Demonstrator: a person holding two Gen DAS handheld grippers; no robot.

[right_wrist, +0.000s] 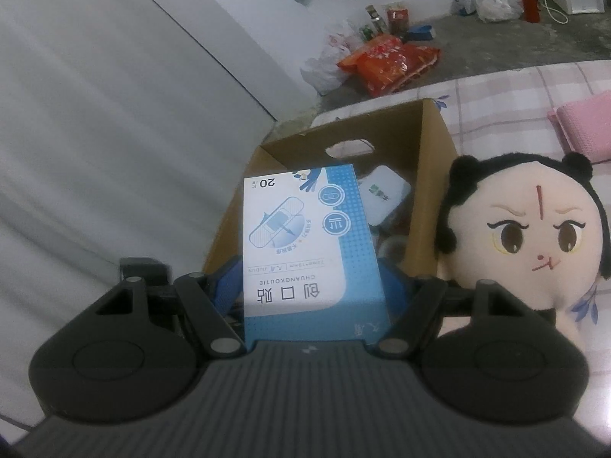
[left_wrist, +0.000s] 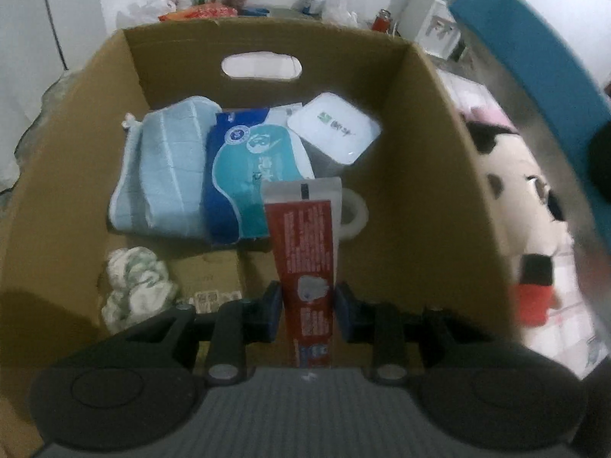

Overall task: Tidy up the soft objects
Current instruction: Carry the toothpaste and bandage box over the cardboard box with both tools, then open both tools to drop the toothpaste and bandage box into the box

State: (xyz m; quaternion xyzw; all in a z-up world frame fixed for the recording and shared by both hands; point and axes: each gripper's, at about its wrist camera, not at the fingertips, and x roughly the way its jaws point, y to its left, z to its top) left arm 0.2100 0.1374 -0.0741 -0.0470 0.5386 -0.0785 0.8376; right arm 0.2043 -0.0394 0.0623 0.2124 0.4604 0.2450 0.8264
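My left gripper [left_wrist: 307,315] is shut on a red and white toothpaste tube [left_wrist: 305,252], held upright over the open cardboard box [left_wrist: 431,160]. Inside the box lie a folded light-blue towel [left_wrist: 164,168], a blue tissue pack [left_wrist: 248,175], a white flat case [left_wrist: 336,129], a tape roll [left_wrist: 353,215] and a crumpled white cloth [left_wrist: 133,286]. My right gripper [right_wrist: 313,286] is shut on a blue and white plaster box [right_wrist: 305,244], held in front of the cardboard box [right_wrist: 435,145]. A plush doll [right_wrist: 523,236] with black hair sits right of the box; its blurred head [left_wrist: 515,191] shows in the left wrist view.
The box stands on a checked bedsheet [right_wrist: 496,99] near a pale wall [right_wrist: 95,133]. A pink folded cloth [right_wrist: 584,126] lies at the far right. Bags, bottles and a red packet [right_wrist: 385,61] litter the grey floor beyond. A blue board [left_wrist: 534,49] leans at the right.
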